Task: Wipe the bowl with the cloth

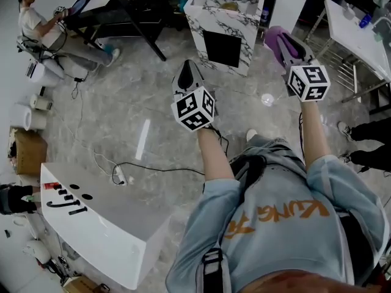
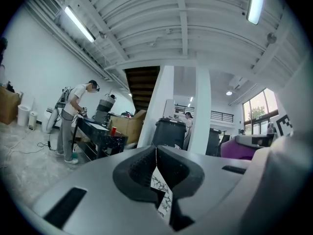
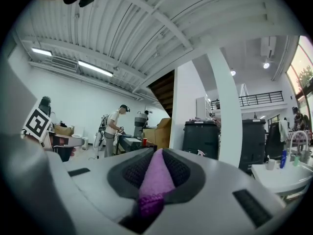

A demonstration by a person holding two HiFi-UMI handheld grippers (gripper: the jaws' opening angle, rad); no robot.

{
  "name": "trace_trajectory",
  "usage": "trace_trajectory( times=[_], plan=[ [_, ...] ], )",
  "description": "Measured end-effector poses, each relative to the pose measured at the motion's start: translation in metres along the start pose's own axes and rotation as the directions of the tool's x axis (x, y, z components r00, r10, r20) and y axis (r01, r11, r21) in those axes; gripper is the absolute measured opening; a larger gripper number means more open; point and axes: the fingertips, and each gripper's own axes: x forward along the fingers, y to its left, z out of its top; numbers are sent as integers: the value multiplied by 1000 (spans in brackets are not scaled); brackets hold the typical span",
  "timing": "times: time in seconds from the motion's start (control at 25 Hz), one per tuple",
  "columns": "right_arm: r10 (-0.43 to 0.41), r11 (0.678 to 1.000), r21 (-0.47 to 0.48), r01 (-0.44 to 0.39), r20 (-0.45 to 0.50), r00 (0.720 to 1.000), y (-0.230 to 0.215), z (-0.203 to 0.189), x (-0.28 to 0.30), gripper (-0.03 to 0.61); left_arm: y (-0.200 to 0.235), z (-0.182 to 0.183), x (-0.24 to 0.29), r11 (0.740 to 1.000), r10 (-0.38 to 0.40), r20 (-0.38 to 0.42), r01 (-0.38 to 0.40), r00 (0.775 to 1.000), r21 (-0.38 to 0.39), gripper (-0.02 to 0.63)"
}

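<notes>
1. The right tool (image 3: 157,153) pinches a purple cloth (image 3: 154,180), held level, apparently ready for wiping. The left tool (image 2: 156,155) is pressed together, likely spare to steady the bowl.
2. No view shows a bowl, so wiping looks not yet begun.
3. Only the head view shows bare floor (image 1: 122,121) under both tools and a marbled worktop (image 1: 223,17) ahead. The gripper views show the grips.

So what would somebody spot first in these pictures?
Probably the purple cloth pinched in the right gripper. Then the black-and-white marker cubes, one on each gripper, in the middle of the head view. The left gripper is shut, pointing toward a marble-patterned block.
</notes>
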Motion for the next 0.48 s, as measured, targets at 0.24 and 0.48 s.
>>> trace_trajectory(
  times=[0.24,0.48],
  plan=[
    [62,997,-43,-61,25,998,22,20,25,72,-11,12,16,997,-73,16,72,997,7,23],
    [97,993,-75,-92,61,993,27,37,49,72,-4,24,36,995,-97,51,97,994,3,23]
  ],
)
